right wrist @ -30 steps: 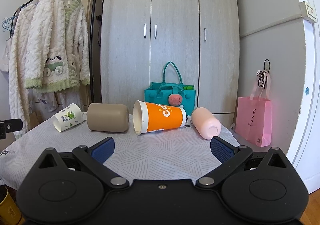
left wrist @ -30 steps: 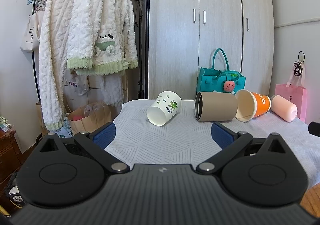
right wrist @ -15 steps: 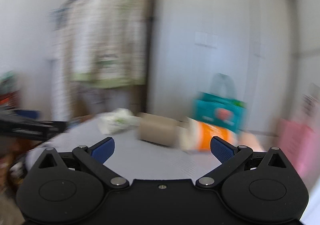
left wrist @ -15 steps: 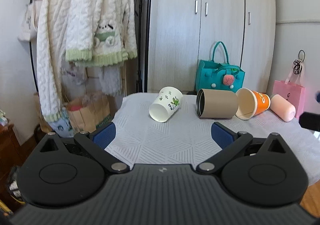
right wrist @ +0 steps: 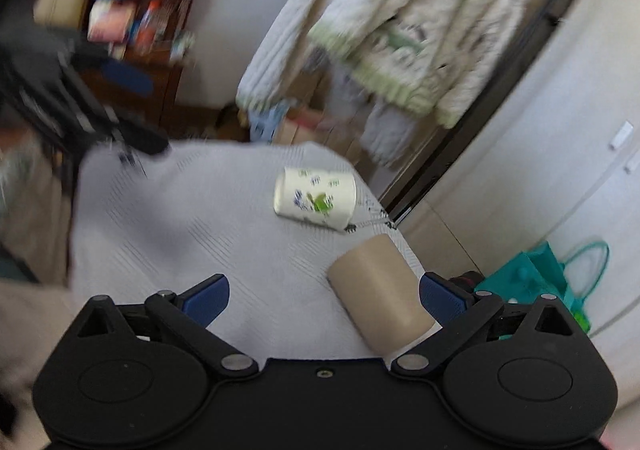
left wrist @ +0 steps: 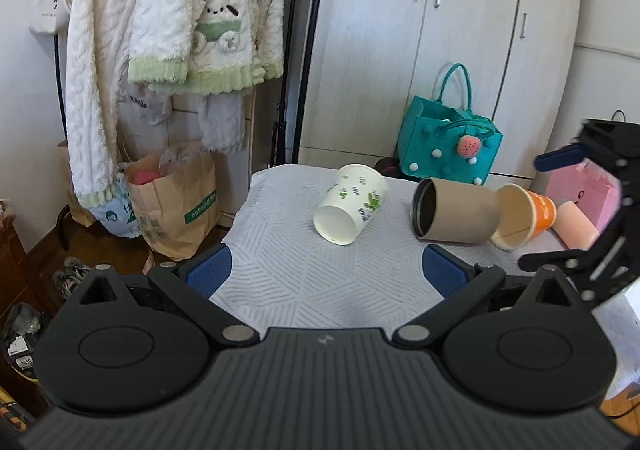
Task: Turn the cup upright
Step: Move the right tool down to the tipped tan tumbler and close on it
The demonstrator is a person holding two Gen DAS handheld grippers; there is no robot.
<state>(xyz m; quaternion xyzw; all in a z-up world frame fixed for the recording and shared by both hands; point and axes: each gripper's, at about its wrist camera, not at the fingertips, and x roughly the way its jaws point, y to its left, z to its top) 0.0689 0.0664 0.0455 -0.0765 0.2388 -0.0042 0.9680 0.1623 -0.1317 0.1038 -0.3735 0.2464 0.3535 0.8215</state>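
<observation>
Several cups lie on their sides on the white cloth-covered table (left wrist: pixel 296 282): a white cup with green prints (left wrist: pixel 350 203), a tan cylinder cup (left wrist: pixel 456 215), an orange paper cup (left wrist: pixel 524 215) and a pink cup (left wrist: pixel 576 223). My left gripper (left wrist: pixel 326 268) is open and empty, back from the white cup. My right gripper (right wrist: pixel 322 294) is open and empty above the table; the tan cup (right wrist: pixel 382 296) lies just ahead by its right finger, the white cup (right wrist: pixel 316 201) farther off. The right gripper also shows at the left wrist view's right edge (left wrist: pixel 592 205).
A teal felt bag (left wrist: pixel 448 153) stands behind the table by the wardrobe (left wrist: pixel 440 49). A pink bag (left wrist: pixel 580 189) is at far right. Fleece clothes hang on a rack (left wrist: pixel 180 29) at left, above a paper bag (left wrist: pixel 180 201) on the floor.
My right gripper has swung left and tilted down over the table, its view blurred by motion. My left gripper has risen and tilted down a little; the cups have not moved.
</observation>
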